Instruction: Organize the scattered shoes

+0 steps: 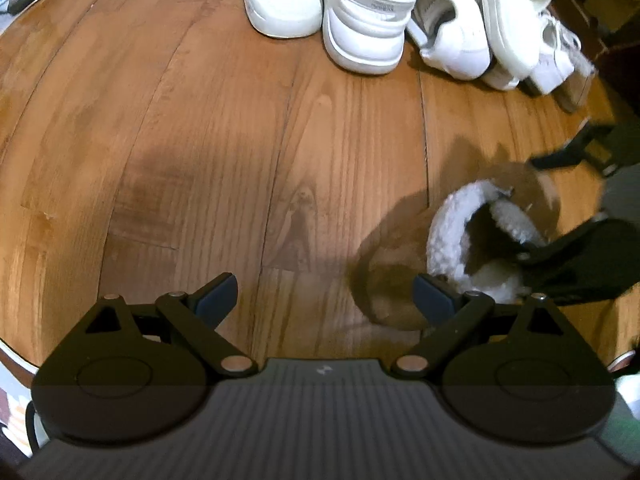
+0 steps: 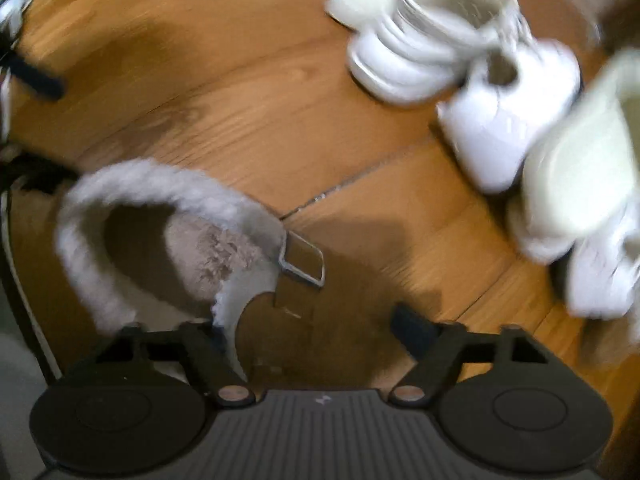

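Left tongs (image 1: 324,300) wide open, empty; right tongs (image 2: 316,324) spread, straddling fleece-lined boot (image 2: 168,248); buckle (image 2: 302,258) visible only here.

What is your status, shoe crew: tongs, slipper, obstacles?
Left tongs open, empty. Right tongs open at the fur-lined brown slipper, grip unclear. White shoes clustered ahead, none blocking.

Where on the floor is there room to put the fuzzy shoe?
The bare wood floor left of the fur-lined brown shoe and below the white sandals is free. The white shoe pile is crowded.
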A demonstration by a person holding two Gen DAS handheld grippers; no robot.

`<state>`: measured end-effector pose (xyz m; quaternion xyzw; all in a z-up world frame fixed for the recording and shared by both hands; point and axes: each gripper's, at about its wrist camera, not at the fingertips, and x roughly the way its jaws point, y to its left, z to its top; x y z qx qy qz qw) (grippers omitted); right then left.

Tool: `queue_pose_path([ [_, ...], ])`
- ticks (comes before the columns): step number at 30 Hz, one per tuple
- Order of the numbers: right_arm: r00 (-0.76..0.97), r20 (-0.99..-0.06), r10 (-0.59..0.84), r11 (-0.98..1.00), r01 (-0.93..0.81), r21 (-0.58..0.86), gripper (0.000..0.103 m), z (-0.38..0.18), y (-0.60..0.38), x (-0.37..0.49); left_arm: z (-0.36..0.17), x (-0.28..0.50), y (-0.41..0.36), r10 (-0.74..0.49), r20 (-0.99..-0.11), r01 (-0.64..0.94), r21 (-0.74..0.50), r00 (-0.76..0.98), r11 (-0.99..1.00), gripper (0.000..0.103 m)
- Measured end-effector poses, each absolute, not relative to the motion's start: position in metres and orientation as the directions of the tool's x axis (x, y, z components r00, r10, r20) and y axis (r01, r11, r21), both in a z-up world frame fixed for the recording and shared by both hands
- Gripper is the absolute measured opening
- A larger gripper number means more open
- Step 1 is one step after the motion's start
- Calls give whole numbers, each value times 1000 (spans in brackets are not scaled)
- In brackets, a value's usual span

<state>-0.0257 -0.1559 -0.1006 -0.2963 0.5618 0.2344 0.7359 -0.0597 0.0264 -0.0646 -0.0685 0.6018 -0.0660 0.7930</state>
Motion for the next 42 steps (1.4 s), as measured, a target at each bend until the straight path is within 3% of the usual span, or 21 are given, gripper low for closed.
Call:
queue_pose_path([
  [5,145,-988,53,848,-528,-32,34,-84,-170,-1,-74,-58,23,-149,-960,42,-143,236,989,99],
  [8,146,-987,74,899,-439,3,27,-75,-190,5,-66,-58,24,-178,-950,51,-171,257,984,99],
  [16,255,-955,151,986,24,162,25,-52,-288,-14,-59,-59,21,-238,-926,91,-220,293,971,99],
  [18,291,-941,172,957,176,230,25,-48,-326,-32,-61,-59,14,-228,-921,136,-194,316,971,99],
  [21,298,-942,157,933,268,240,25,-43,-353,-49,-70,-55,5,-153,-929,137,-113,337,984,99],
  [27,321,-931,171,803,502,321,24,-34,-420,-90,-70,-53,-3,-277,-896,137,-243,348,960,99],
  [28,320,-933,162,785,532,319,25,-38,-426,-92,-68,-54,-9,-290,-886,152,-251,363,956,99],
  [30,372,-893,253,725,538,430,44,-47,-437,-104,-69,-54,-19,-307,-878,172,-261,368,950,99],
  [32,437,-824,362,643,523,559,50,-56,-447,-117,-71,-55,-28,-323,-873,188,-271,366,944,99],
  [35,497,-724,478,670,326,666,81,-49,-453,-131,-78,-57,-41,-338,-877,204,-282,342,938,99],
  [36,508,-699,503,694,245,677,85,-45,-453,-136,-78,-57,-44,-336,-881,201,-282,334,938,99],
  [37,520,-720,460,767,177,617,88,-37,-451,-144,-79,-57,-47,-339,-883,200,-286,325,937,99],
  [39,498,-839,219,960,43,276,94,-33,-427,-158,-80,-56,-53,-347,-882,199,-296,318,934,100],
  [42,478,-875,74,995,-97,32,94,-51,-395,-162,-87,-57,-59,-388,-872,188,-345,298,919,100],
])
